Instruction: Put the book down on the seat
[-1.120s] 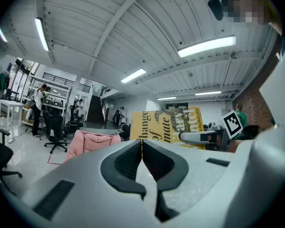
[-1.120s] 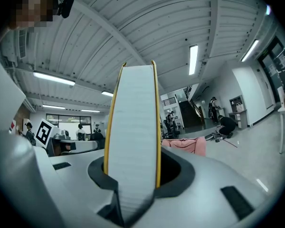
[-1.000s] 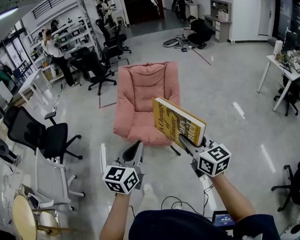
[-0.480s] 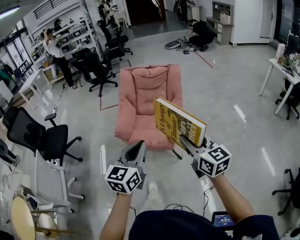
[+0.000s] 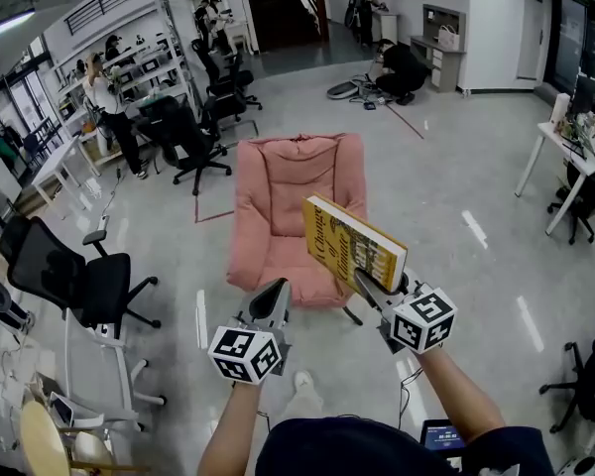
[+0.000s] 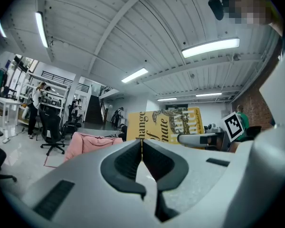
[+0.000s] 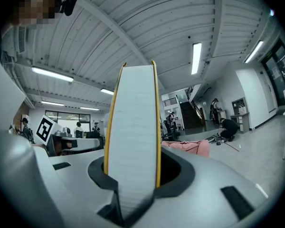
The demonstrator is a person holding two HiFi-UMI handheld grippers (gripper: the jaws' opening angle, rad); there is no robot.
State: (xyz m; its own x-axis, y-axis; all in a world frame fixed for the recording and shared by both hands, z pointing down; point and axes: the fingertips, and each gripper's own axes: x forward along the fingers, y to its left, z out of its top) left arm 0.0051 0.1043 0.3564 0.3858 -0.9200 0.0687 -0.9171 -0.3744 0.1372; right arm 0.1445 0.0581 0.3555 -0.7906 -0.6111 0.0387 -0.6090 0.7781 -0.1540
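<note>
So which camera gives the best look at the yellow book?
The head view: nearly the whole book shows, tilted, cover and pages. The left gripper view shows part of its cover; the right gripper view only its white page edge.

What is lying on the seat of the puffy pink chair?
Nothing that shows: on the soft pink armchair the seat looks bare. The yellow hardcover book, held up in the right tongs, covers the seat's right front corner, so that bit cannot be checked.
</note>
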